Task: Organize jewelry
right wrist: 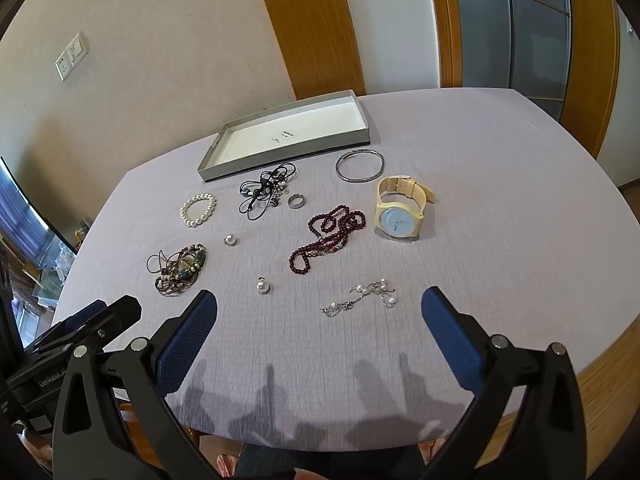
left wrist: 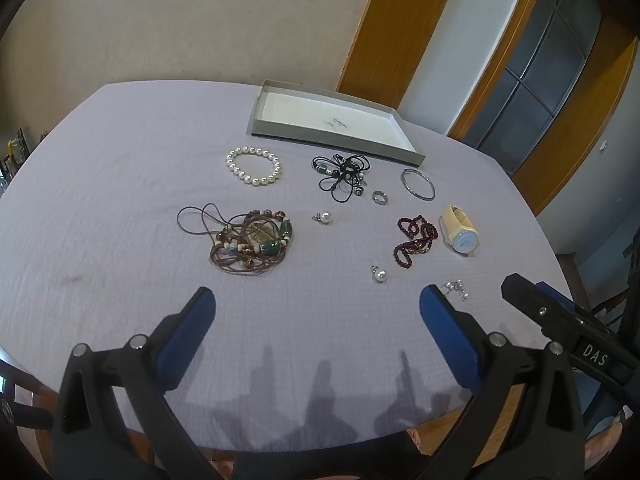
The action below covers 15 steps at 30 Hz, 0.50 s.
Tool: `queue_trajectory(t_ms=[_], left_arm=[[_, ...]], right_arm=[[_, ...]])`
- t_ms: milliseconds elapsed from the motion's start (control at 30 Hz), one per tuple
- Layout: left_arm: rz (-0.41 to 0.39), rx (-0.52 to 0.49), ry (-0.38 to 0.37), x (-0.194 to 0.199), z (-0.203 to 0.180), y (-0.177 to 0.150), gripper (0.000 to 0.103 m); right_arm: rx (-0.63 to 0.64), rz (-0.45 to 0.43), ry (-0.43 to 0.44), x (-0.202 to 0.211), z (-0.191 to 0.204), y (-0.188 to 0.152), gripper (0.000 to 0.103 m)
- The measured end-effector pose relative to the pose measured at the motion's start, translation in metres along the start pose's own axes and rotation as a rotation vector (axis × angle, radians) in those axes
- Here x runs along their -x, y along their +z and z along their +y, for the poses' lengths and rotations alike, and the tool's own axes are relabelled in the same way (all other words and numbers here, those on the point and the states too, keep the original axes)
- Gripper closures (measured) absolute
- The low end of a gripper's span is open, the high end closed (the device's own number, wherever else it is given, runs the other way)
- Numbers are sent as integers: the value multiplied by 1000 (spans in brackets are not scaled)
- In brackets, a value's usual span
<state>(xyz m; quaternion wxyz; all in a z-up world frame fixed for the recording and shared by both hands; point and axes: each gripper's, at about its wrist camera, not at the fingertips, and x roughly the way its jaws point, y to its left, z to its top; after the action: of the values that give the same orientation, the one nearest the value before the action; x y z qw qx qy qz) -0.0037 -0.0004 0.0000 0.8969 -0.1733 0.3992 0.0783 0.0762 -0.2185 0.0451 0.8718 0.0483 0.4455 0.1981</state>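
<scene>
**Jewelry still loose, tray waiting, both grippers empty**

The jewelry lies scattered on the cloth [right wrist: 480, 184], none of it in the tray [right wrist: 224, 168] yet, so by my reading the sorting has not begun. In the right wrist view the tray sits at 12 o'clock of the spread. Just below it are the black cord tangle [right wrist: 266, 190] and the bangle [right wrist: 360, 166], with the ring [right wrist: 298, 201] between them. The pearl bracelet [right wrist: 198, 210] is at 10 o'clock, the watch [right wrist: 400, 212] at 2 o'clock, and the red beads [right wrist: 328, 236] in the middle. The brown cord necklace [right wrist: 180, 268] lies at 8 o'clock. Two pearl earrings [right wrist: 264, 287] lie apart, and the silver chain [right wrist: 360, 296] sits nearest.

The right gripper [right wrist: 320, 320] and left gripper [left wrist: 316, 316] hover over the near edge, jaws wide apart, holding nothing.

Next, probably, one piece gets picked. The chain, at the right gripper's 12 o'clock, is closest; being thin and limp, it calls for a low, flat pinch against the cloth.
</scene>
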Motion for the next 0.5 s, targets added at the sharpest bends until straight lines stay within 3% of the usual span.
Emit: queue_trajectory(t_ms=[500], left_arm=[[1, -2, -2, -3, -1, 2, 2]], right_arm=[[1, 0, -1, -1, 1, -1, 1]])
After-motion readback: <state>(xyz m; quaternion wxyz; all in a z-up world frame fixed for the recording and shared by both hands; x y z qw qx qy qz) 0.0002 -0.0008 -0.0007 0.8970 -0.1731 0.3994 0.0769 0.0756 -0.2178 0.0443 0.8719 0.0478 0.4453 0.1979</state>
